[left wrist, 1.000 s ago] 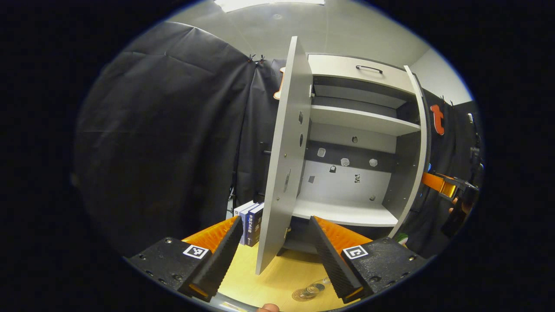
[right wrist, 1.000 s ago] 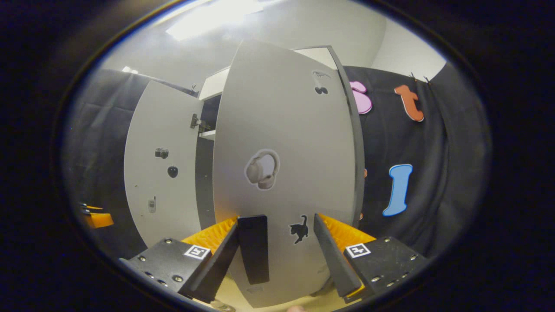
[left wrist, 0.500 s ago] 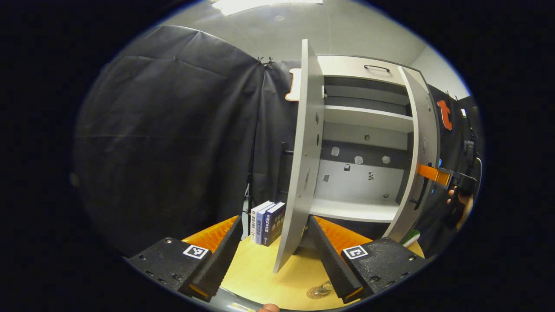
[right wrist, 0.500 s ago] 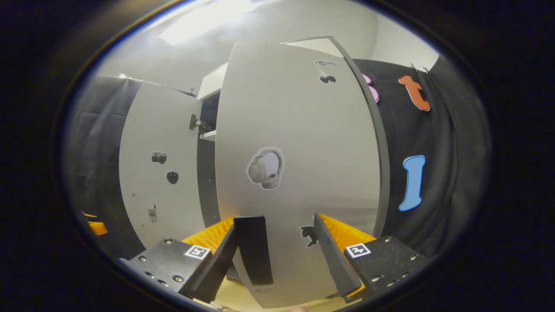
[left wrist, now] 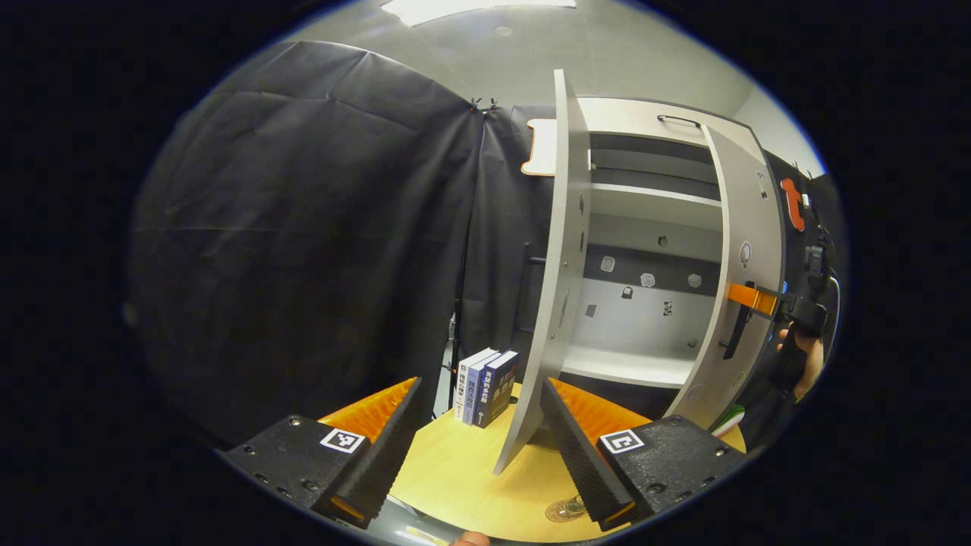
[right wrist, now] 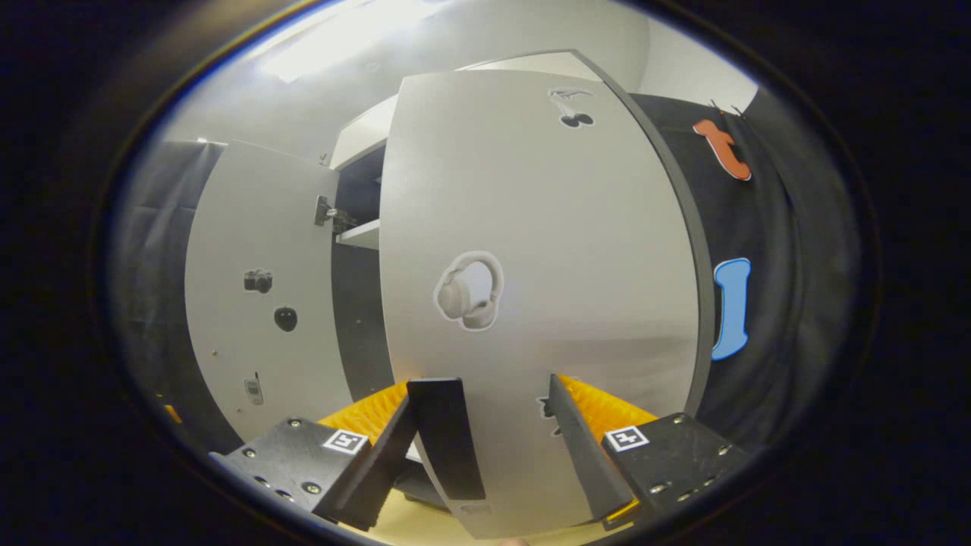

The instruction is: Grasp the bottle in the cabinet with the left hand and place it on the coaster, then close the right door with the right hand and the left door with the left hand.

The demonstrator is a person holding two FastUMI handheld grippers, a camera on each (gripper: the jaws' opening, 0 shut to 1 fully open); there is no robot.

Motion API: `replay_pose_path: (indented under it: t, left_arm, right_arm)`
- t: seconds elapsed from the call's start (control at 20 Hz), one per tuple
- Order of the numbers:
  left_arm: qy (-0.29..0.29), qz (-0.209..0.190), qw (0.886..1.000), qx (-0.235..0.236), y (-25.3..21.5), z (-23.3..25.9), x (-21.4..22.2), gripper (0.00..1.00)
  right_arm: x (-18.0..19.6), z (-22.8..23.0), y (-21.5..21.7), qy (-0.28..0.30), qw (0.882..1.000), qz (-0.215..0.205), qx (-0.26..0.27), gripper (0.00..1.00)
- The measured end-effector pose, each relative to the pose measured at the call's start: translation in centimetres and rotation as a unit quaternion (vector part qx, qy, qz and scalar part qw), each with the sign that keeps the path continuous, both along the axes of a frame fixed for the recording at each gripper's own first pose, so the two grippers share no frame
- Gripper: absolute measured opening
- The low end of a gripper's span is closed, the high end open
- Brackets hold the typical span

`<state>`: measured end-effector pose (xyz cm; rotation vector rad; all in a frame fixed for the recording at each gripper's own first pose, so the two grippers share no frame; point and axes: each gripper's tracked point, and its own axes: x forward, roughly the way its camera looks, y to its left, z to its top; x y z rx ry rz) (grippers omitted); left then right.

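In the left gripper view, the left gripper [left wrist: 476,447] hangs with its jaws spread wide and nothing between them, above the near edge of a round wooden table [left wrist: 463,478]. The left door [left wrist: 557,280] of the grey cabinet [left wrist: 645,227] stands edge-on, swung wide open. A clear bottle [left wrist: 575,503] stands on a coaster [left wrist: 563,511] at the near right of the table, partly hidden behind the right-hand finger. Three books [left wrist: 485,375] stand upright on the far side of the table, left of the open door.

The right door [right wrist: 531,288] is partly swung in. In the right gripper view the right gripper [right wrist: 489,447] is open, its fingers straddling the door's dark handle [right wrist: 446,436] without clamping it. In the left gripper view a hand [left wrist: 806,356] holds that gripper at the door's outer face.
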<state>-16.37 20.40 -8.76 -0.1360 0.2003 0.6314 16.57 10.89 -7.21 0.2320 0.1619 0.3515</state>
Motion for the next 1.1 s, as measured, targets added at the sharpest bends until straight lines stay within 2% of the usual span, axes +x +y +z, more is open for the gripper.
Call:
replay_pose_path:
  t: [0.35,0.4,0.5,0.55,0.6,0.9,0.95,1.05,1.1]
  left_arm:
    - [0.012,0.007,1.000,-0.009,1.1,-1.3,0.0,0.97]
    - [0.012,0.008,1.000,-0.009,1.2,-1.4,0.0,1.00]
    - [0.012,0.008,1.000,-0.012,1.5,-1.6,0.1,1.00]
    - [0.012,0.008,1.000,-0.014,1.6,-1.8,0.1,0.94]
    - [0.014,0.008,1.000,-0.015,1.8,-2.0,0.0,0.97]
    - [0.023,0.010,0.999,-0.023,2.5,-3.4,-0.1,0.97]
    - [0.026,0.009,0.999,-0.023,2.7,-3.6,-0.1,1.00]
    - [0.030,0.009,0.999,-0.024,3.1,-3.8,-0.2,0.94]
    - [0.031,0.008,0.999,-0.024,3.3,-3.9,-0.2,0.94]
  right_arm:
    - [2.2,-0.5,1.0,-0.018,0.998,-0.054,-0.027,0.98]
    - [2.5,-0.7,1.1,-0.023,0.997,-0.063,-0.037,0.98]
    - [3.0,-1.0,1.3,-0.035,0.995,-0.078,-0.052,0.98]
    - [3.3,-1.1,1.4,-0.040,0.994,-0.084,-0.058,0.98]
    - [3.5,-1.1,1.5,-0.044,0.993,-0.090,-0.062,0.98]
    - [4.3,-1.3,1.7,-0.052,0.989,-0.115,-0.075,0.98]
    - [4.5,-1.4,1.7,-0.053,0.989,-0.117,-0.077,0.98]
    - [4.8,-1.4,1.8,-0.052,0.988,-0.122,-0.081,0.97]
    - [4.9,-1.5,1.9,-0.051,0.987,-0.125,-0.082,0.97]
